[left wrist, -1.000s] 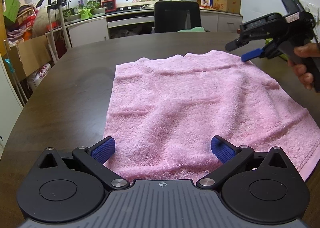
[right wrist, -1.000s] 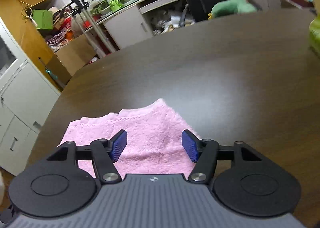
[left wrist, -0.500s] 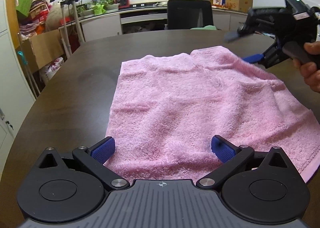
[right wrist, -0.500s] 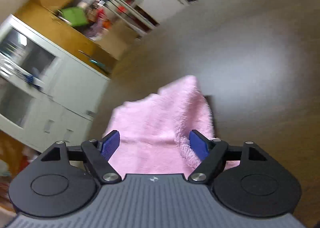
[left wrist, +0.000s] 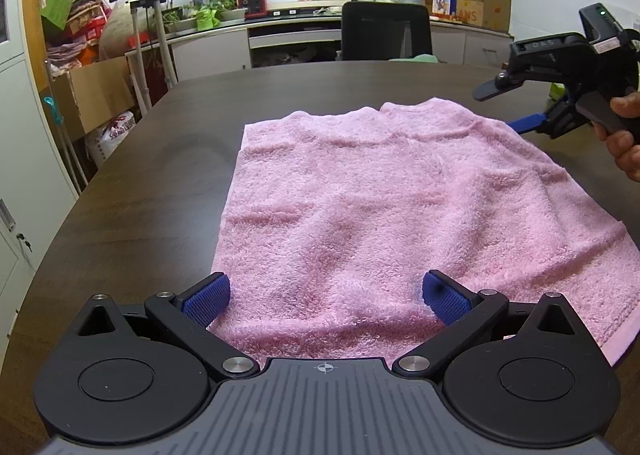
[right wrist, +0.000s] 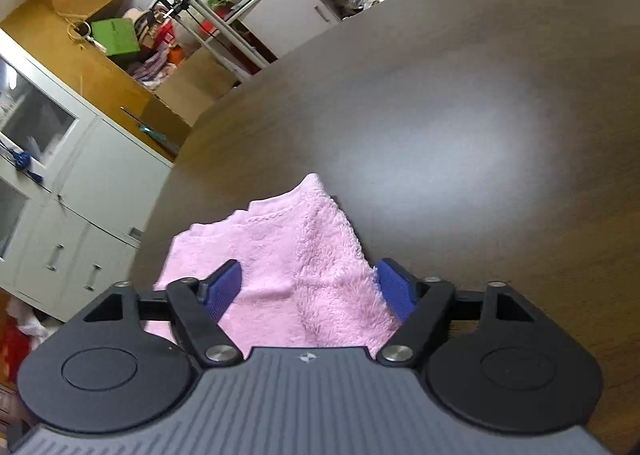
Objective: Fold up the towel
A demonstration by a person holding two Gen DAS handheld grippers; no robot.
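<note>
**Closing on a soft pink towel at two edges**

Lying spread across the dark tabletop, pink towel, near hem directly ahead of the left tool, far right corner under the right tool. Judged light, limp and fluffy; likely to sag and drape once lifted, unlikely to slip out of ribbed blue pads. Best taken at corners or along a hem, where a thin layer fits between the pads; a pinch mid-cloth would probably bunch the pile.

Left tool: jaws spread apart, one pad just off the near-left corner, the other over the cloth, nothing pinched. Right tool: jaws closing, a raised ridge of towel standing between the pads, right pad touching or nearly touching the fluff, left pad apart from it; no firm clamp made out.

Hidden by the left tool's body: the nearest strip of hem. Cut off at the frame edge of the left view: the near-right corner. Unclear beneath the right tool: whether one layer or a doubled edge sat there. Partly seen only: a hand on the right handle.
</note>
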